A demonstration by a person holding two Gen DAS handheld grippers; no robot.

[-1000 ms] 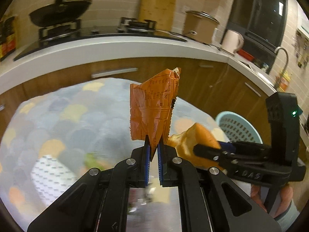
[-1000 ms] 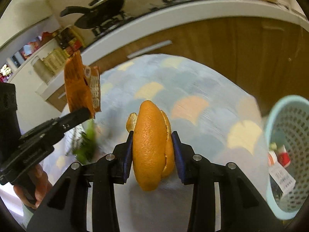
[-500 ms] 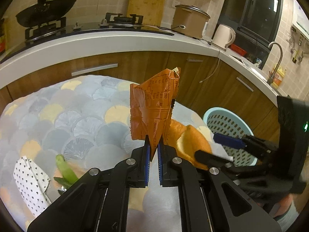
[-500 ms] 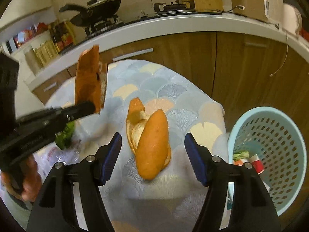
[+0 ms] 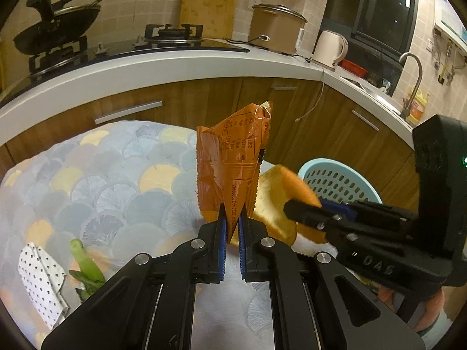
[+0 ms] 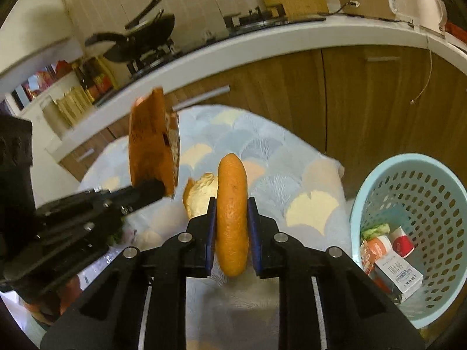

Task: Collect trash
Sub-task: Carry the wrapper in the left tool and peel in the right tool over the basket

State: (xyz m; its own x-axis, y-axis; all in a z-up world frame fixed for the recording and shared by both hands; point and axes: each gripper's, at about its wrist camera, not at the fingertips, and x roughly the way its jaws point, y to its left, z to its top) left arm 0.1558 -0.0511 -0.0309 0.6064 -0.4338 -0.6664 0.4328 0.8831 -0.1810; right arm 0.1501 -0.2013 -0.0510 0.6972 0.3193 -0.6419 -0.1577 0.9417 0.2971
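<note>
Between the closing right tongs (image 6: 232, 224) sits orange peel (image 6: 232, 213); left tongs (image 5: 232, 227) clamp a wrapper (image 5: 233, 163).

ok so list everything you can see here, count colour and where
snack wrapper: one, orange, pinched upright in the left hand-held gripper
orange peel: one, orange, between the right hand-held gripper's closing jaws
basket: one, light blue, beside the table, trash inside
carton: one, white, in the basket
tablecloth: one, pale blue and yellow fan pattern, on the table
green vegetable scrap: one, on the cloth, near left
spotted paper: one, white, beside the scrap
wok: one, black, on the stove
kettle: one, white, on the counter
left hand-held gripper: black, blue pads
right hand-held gripper: black, blue pads
</note>
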